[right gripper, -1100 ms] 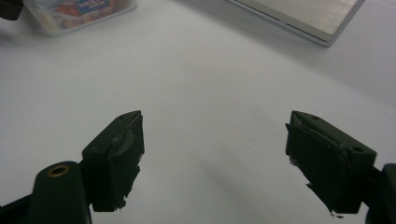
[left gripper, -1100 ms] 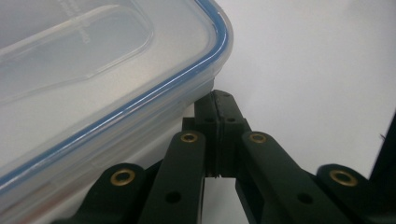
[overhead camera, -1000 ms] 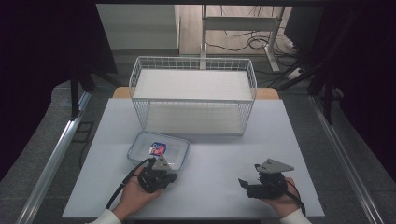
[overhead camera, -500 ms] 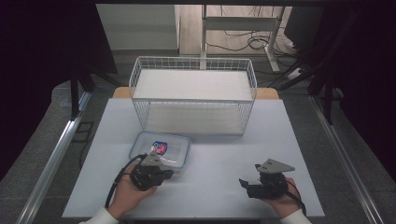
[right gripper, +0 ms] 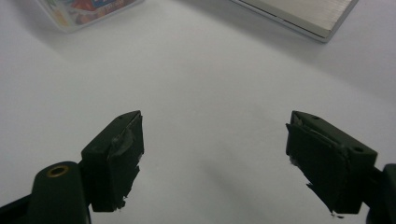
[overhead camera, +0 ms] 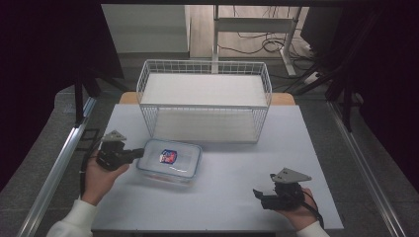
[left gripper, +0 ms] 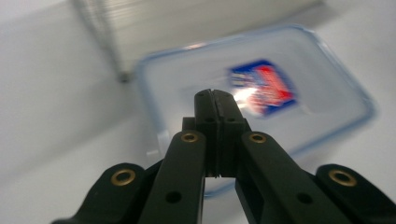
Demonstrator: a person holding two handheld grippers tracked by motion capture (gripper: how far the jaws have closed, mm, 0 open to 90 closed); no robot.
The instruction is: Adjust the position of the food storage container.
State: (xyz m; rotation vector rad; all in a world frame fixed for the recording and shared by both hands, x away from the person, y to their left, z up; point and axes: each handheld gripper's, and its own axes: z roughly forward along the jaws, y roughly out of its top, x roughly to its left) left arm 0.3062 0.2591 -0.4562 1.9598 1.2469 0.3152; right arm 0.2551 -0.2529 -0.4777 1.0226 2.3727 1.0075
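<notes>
White covers the surface (overhead camera: pixel 217 197) in the high view. A clear plastic box (overhead camera: pixel 169 159) with a blue rim lies flat on it, near the left edge and just in front of a white wire basket (overhead camera: pixel 204 98). The box has a red and blue sticker (overhead camera: pixel 167 156) on its lid. The basket stands at the far edge of the surface. The left tongs (overhead camera: pixel 132 154) sit in a hand (overhead camera: pixel 101 177) by the left edge, and their tips point at the left end of the box, right beside it. I cannot tell from up here if they touch it. The right tongs (overhead camera: pixel 258 195) rest in the other hand (overhead camera: pixel 296 215) near the front right corner, well apart from the box.

In the left gripper view, the left tongs (left gripper: pixel 215 100) are clenched, jaw pressed to jaw, with nothing between them. Their tips sit over the near part of the box (left gripper: pixel 327 70), close to the blurry sticker (left gripper: pixel 264 86). The basket's wire (left gripper: pixel 100 32) shows at the top.

In the right gripper view, the right tongs (right gripper: pixel 215 140) are released, with the jaws wide apart over the bare surface (right gripper: pixel 210 70). A corner of the box (right gripper: pixel 84 11) shows at the top left.
</notes>
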